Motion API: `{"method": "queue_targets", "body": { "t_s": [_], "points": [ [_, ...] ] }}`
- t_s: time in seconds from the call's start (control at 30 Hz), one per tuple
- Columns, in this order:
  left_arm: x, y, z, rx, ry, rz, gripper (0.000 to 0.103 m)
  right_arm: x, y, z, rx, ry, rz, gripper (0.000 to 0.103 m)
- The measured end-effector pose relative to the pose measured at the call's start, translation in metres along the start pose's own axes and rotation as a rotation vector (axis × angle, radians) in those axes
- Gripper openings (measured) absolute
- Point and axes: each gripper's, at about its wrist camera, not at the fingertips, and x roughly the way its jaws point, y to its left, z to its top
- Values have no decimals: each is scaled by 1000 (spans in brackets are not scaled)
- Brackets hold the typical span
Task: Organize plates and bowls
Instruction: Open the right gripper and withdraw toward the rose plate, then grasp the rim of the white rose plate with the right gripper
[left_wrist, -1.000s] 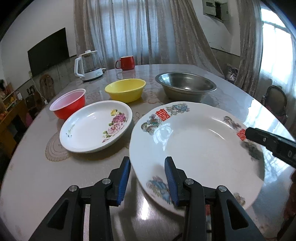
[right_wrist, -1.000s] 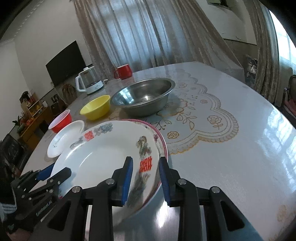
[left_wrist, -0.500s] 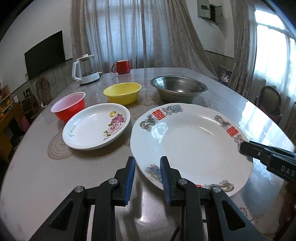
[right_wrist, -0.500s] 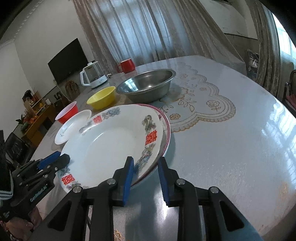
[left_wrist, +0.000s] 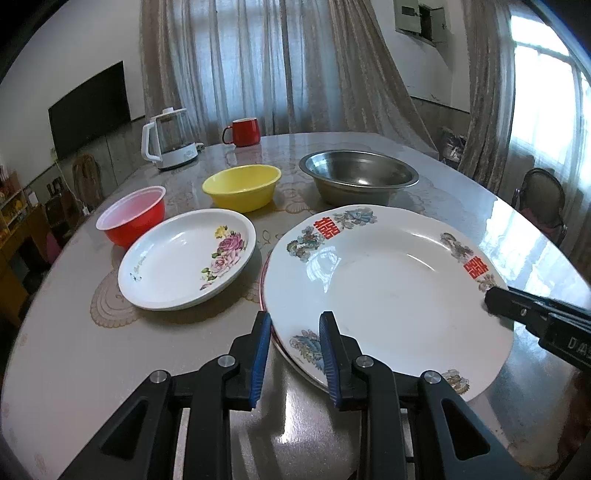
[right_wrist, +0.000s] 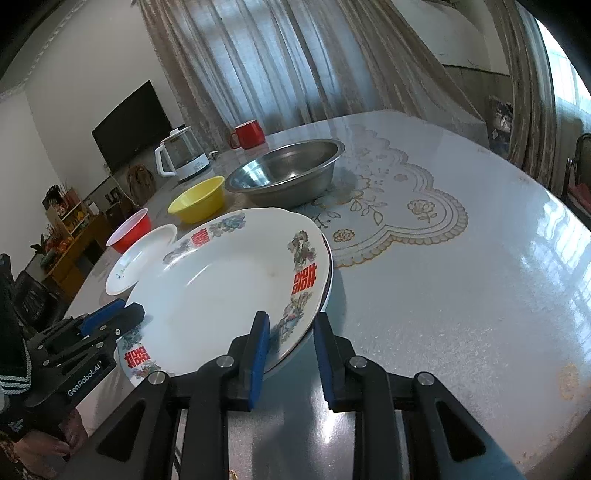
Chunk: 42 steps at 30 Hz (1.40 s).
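Stacking step: big plate (left_wrist: 388, 288) lay on a red-rimmed plate (right_wrist: 328, 284) on the desk (right_wrist: 461, 295), left tongs (left_wrist: 293, 349) and right tongs (right_wrist: 290, 350) spread astride its rim, gripping nothing; next probably the flowered plate (left_wrist: 177, 266).

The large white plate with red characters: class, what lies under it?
Under the large plate a second plate's red-trimmed rim peeks out at its left edge. The rest of that lower plate is covered.
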Motion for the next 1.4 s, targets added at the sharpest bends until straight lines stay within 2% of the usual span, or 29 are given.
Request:
{"method": "queue_targets", "body": {
  "t_s": [0.03, 0.17, 0.37, 0.63, 0.77, 0.87, 1.0, 1.17, 1.4],
  "points": [
    [-1, 3, 0, -11, 4, -9, 31, 0, 0, 0, 6, 3, 3, 25],
    [-4, 13, -4, -41, 5, 2, 57, -2, 0, 0, 14, -1, -7, 26],
    [-13, 40, -10, -137, 0, -1, 75, -4, 6, 0, 21, -11, -28, 31],
    [-14, 91, -20, -260, -2, 88, 83, -10, 16, 6, 8, -55, -54, 35],
    [-8, 117, -22, -300, 11, 153, 83, -12, 36, 16, -71, -81, -28, 35],
    [-4, 132, -22, -338, 24, 172, 84, -8, 60, 28, -152, -89, 20, 35],
    [-2, 146, -23, -360, 14, 193, 84, 13, 90, 45, -212, -29, 79, 35],
    [-1, 160, -24, -372, 13, 209, 84, 41, 121, 64, -237, 24, 48, 35],
    [3, 177, -18, -417, 11, 202, 84, 101, 168, 92, -310, 130, 90, 35]
  ]
}}
